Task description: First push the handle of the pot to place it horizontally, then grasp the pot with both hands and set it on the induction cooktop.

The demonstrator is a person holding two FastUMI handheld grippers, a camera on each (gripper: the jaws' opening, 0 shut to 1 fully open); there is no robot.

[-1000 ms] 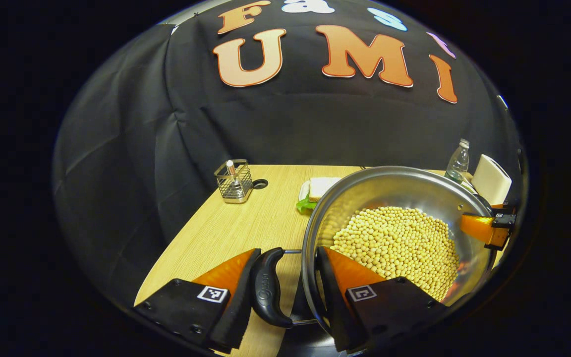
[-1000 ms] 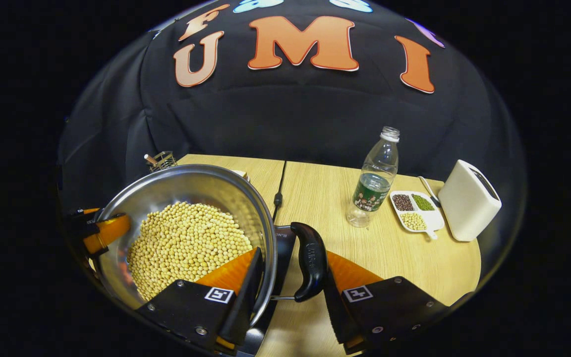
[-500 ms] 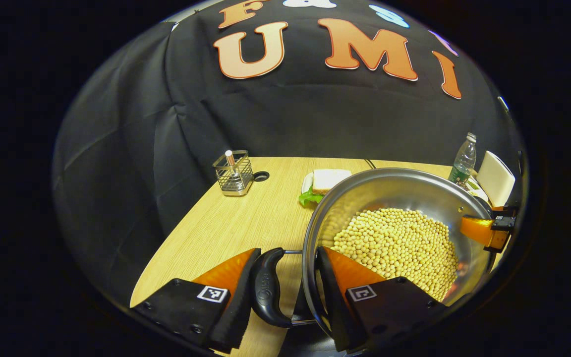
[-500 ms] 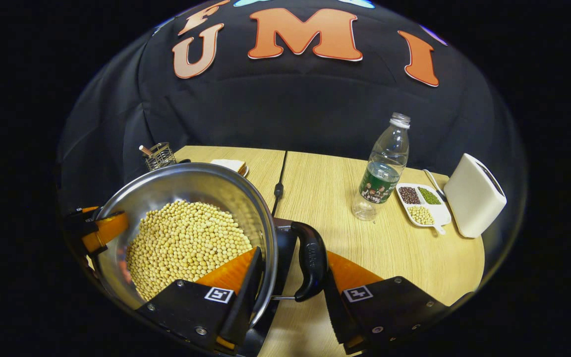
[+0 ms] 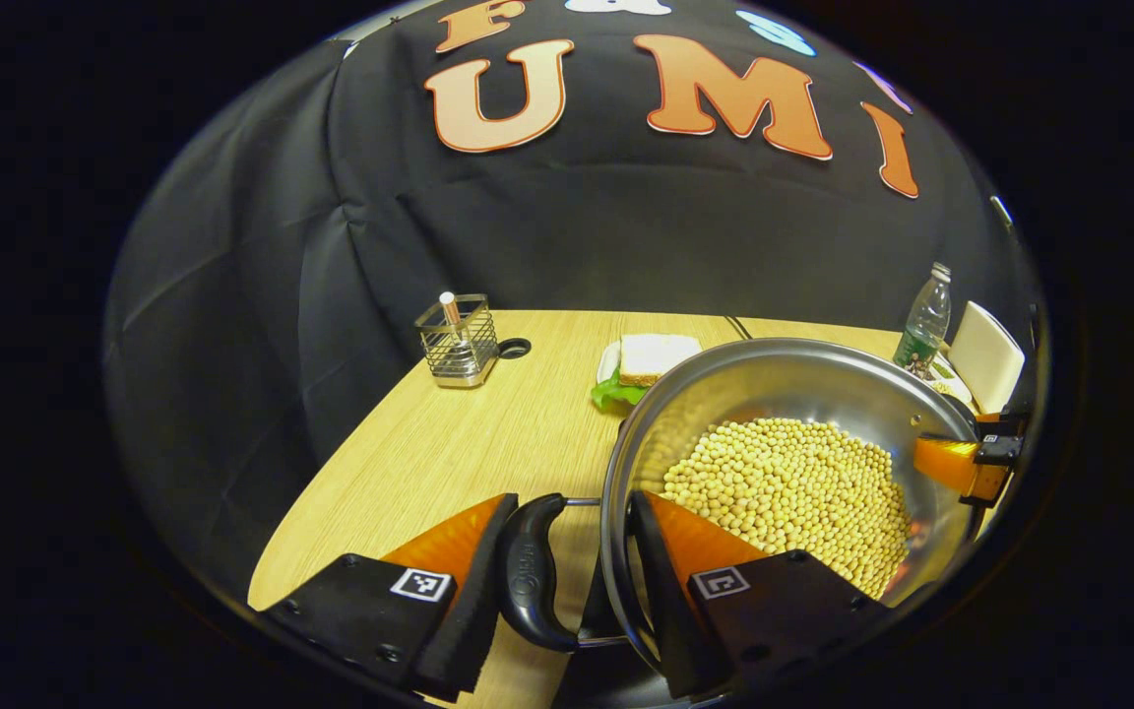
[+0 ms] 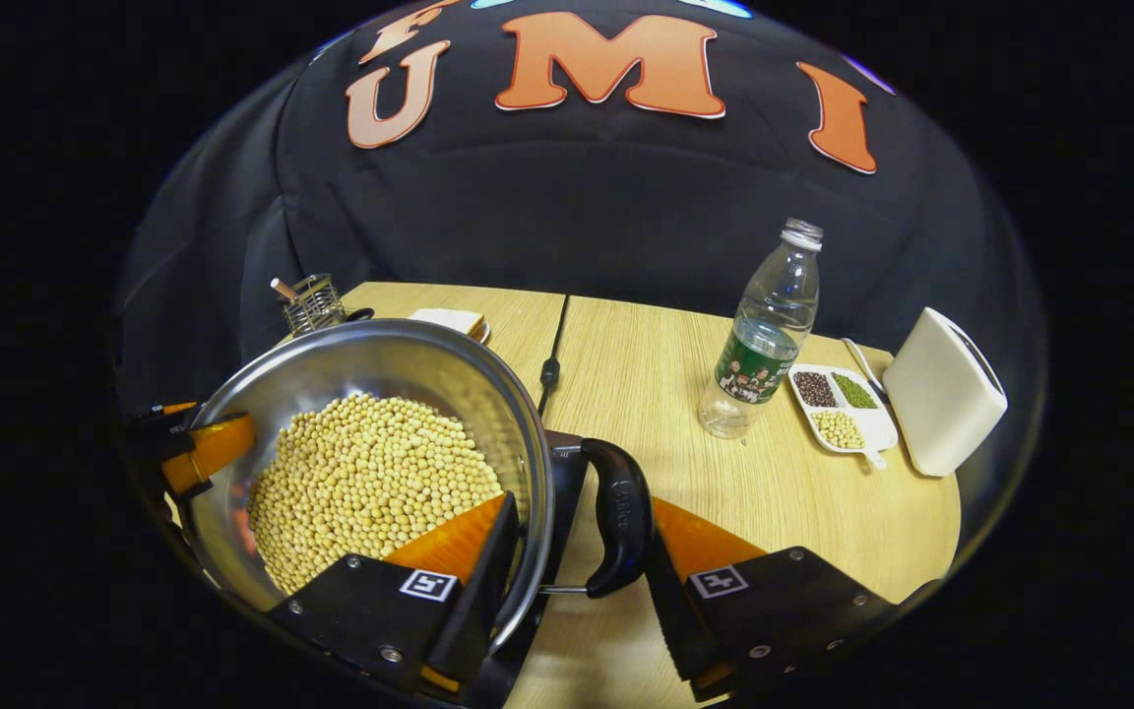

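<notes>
Table (image 6: 646, 394) | bottle (image 6: 764, 335) right of pot (image 6: 370, 369) | both fingers grip handles

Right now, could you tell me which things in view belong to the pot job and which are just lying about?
Job:
pot of beans
left handle, in left gripper
right handle, in right gripper
cooktop, under pot

Lying about:
water bottle
bean dish
white box
sandwich
wire holder
</notes>
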